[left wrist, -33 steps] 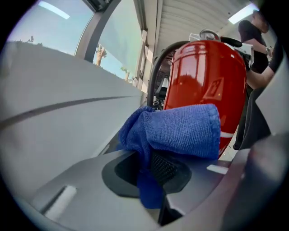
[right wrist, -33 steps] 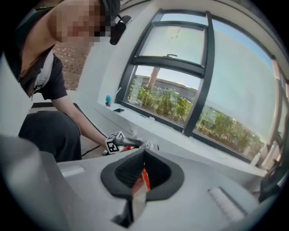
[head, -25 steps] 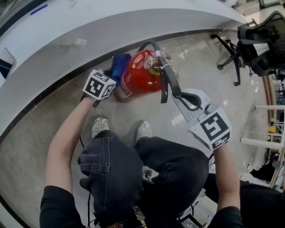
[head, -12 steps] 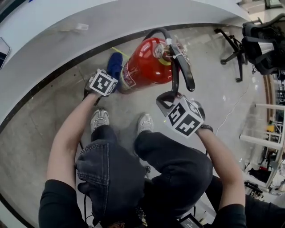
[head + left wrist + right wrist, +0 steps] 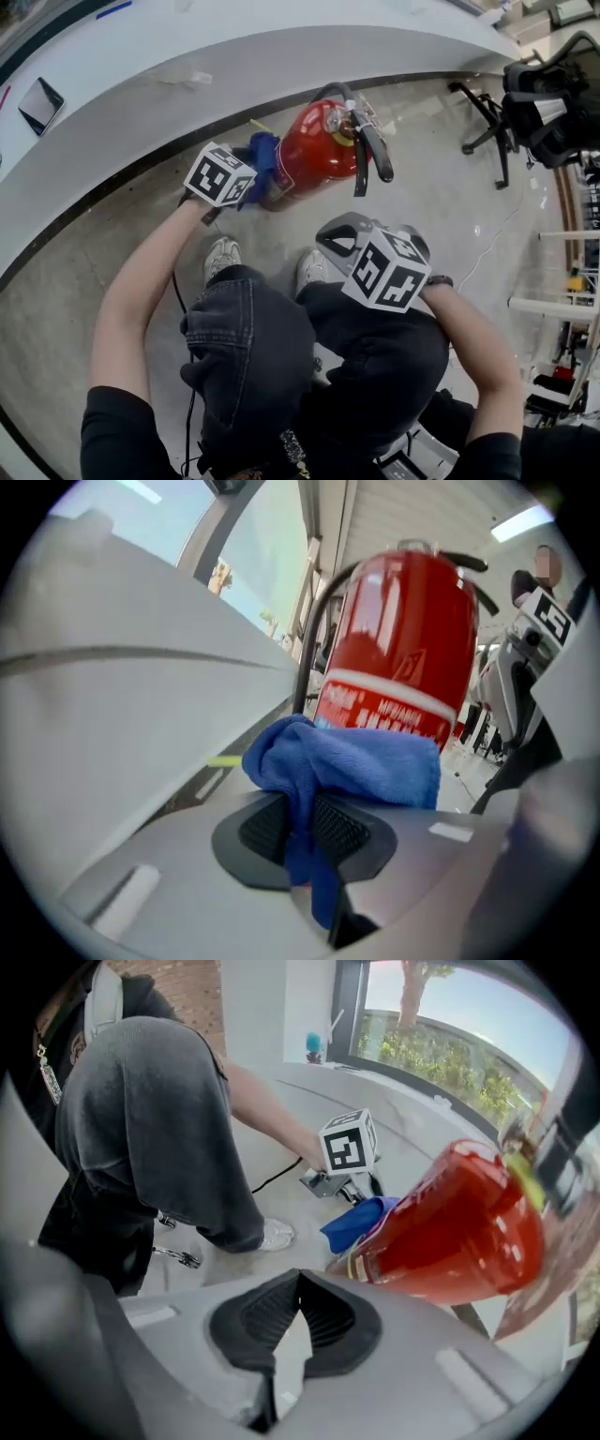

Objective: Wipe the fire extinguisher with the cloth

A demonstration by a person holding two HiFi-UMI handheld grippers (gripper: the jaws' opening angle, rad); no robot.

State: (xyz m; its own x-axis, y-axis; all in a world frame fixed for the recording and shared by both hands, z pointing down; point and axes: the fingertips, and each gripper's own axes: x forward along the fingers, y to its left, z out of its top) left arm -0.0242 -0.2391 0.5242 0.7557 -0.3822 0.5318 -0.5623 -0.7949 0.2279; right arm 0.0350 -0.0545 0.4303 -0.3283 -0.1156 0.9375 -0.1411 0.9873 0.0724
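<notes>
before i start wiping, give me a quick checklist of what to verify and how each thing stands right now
1. Grip: ok. The left gripper is shut on the blue cloth, which is pinched between its pads.
2. Contact: cannot tell. The cloth sits close by the lower body of the fire extinguisher, but whether it touches is unclear.
3. Footing: ok. The extinguisher stands on its base on the floor, beside the curved counter.
4. Steadying: not ok. The right gripper is shut, empty and apart from the extinguisher.
</notes>
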